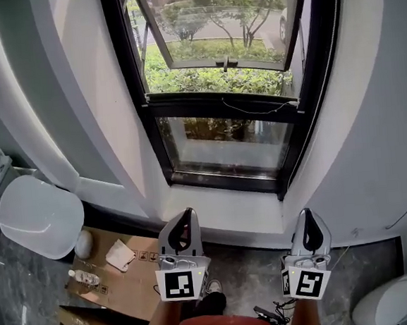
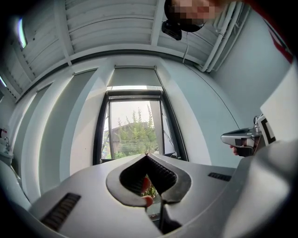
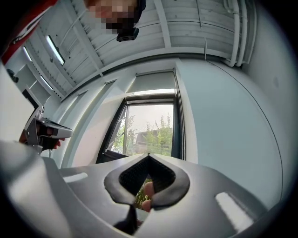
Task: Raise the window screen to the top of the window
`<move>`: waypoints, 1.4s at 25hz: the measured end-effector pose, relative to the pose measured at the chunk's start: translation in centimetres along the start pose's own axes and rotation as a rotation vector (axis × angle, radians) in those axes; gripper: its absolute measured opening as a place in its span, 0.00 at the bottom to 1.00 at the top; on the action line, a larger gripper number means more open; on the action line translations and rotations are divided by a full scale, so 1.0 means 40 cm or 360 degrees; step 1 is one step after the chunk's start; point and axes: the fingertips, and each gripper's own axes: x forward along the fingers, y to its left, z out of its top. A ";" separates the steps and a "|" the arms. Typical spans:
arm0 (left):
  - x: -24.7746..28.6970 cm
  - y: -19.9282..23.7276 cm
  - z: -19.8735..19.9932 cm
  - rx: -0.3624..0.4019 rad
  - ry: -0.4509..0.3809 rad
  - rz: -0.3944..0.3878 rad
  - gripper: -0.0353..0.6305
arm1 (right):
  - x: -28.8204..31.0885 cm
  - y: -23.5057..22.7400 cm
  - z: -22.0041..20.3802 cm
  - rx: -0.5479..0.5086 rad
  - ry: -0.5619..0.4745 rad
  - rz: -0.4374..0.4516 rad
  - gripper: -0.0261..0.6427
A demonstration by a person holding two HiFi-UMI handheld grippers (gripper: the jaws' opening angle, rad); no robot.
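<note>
A tall black-framed window (image 1: 225, 85) is straight ahead; its upper sash (image 1: 219, 22) is tilted open outward over a fixed lower pane (image 1: 227, 145). In both gripper views a pale grey panel (image 2: 135, 76) (image 3: 153, 81) covers the very top of the window opening; I cannot tell if it is the screen. My left gripper (image 1: 187, 210) (image 2: 146, 155) and right gripper (image 1: 306, 211) (image 3: 149, 155) are side by side below the white sill (image 1: 225, 209). Both point at the window, short of it, shut with nothing between their jaws.
A white round seat (image 1: 42, 215) stands at the left. Flattened cardboard (image 1: 122, 278) with a small bottle (image 1: 82, 277) lies on the dark floor. Cables (image 1: 273, 315) lie near my feet and a white object (image 1: 393, 301) is at the lower right. White walls flank the window.
</note>
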 end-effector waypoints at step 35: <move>0.464 0.306 -0.162 -0.0111 0.0036 -0.0120 0.06 | 0.505 0.173 -0.120 -0.0217 0.0066 -0.0024 0.06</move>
